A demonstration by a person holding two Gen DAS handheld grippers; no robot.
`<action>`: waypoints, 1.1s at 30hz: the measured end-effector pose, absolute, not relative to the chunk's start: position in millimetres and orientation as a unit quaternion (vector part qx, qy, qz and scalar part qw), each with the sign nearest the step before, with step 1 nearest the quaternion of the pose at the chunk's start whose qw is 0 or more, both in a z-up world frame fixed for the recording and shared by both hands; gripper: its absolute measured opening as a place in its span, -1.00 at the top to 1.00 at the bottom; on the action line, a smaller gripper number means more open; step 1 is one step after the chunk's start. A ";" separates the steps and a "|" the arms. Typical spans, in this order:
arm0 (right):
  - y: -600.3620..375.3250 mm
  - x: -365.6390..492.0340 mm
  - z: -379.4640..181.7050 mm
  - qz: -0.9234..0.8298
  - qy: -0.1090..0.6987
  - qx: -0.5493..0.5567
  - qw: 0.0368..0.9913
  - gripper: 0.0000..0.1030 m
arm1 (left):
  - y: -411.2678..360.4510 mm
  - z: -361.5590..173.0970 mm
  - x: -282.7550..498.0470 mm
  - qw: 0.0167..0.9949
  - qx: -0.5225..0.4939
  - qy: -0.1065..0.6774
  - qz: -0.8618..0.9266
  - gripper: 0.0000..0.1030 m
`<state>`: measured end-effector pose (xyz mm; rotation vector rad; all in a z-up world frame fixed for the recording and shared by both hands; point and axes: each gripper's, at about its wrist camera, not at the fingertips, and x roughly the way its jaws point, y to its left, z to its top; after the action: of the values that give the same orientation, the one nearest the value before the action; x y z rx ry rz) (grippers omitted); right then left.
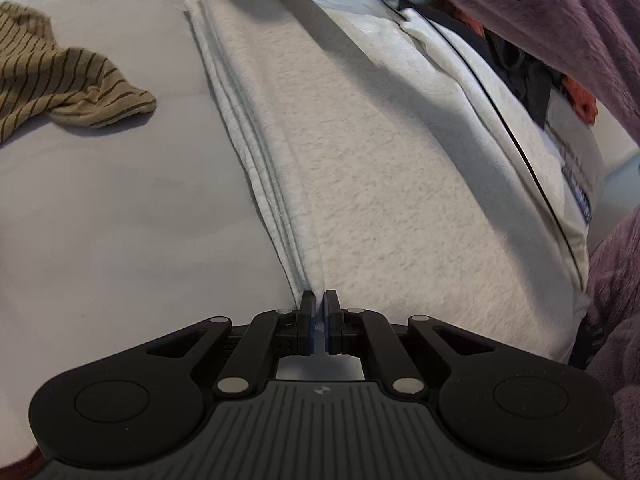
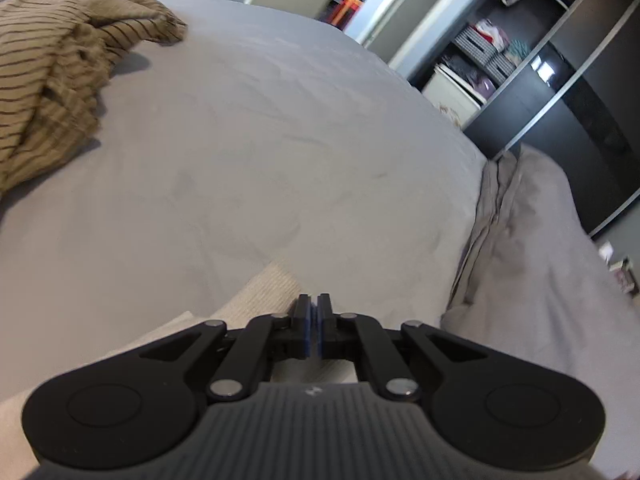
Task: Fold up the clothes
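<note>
A folded garment (image 1: 360, 184) lies lengthwise on the bed (image 1: 120, 208), its near edge at the left tool (image 1: 319, 304). A crumpled striped shirt (image 1: 60, 80) sits well apart to its left. Shelves (image 2: 500, 48) stand beyond the bed's far right.

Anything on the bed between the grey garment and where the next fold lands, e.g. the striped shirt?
Nothing visible. The grey garment is already pinched by the left gripper. The striped shirt lies apart on the bed sheet, well to one side.

Both wrist views skim low over the bed (image 2: 260, 140), sharing the striped garment (image 1: 60, 76) at ten o'clock.
</note>
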<state>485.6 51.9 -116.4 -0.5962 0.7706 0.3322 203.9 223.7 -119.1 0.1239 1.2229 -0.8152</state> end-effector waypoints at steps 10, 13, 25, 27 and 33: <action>12.0 490.5 -104.6 0.127 0.381 -0.191 0.895 0.86 | 207.6 -116.3 203.7 0.733 0.094 0.567 -0.363 0.95; -12.6 466.3 -87.5 0.143 0.393 -0.154 0.895 0.39 | 202.1 -114.7 202.9 0.732 0.110 0.571 -0.356 0.95; -119.3 279.1 -46.2 0.146 0.440 -0.092 0.881 0.05 | 187.0 -81.9 185.5 0.760 0.197 0.553 -0.279 0.89; -133.1 242.2 -44.6 0.142 0.446 -0.076 0.880 0.05 | 182.5 -68.4 177.3 0.774 0.204 0.535 -0.269 0.89; -169.9 127.9 -44.3 0.112 0.450 -0.047 0.885 0.30 | 147.1 -33.6 134.4 0.822 0.167 0.474 -0.269 0.89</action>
<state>127.9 -169.9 -44.3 -0.0988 0.9369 0.2333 134.4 147.1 -33.6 0.3552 1.0090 -0.5721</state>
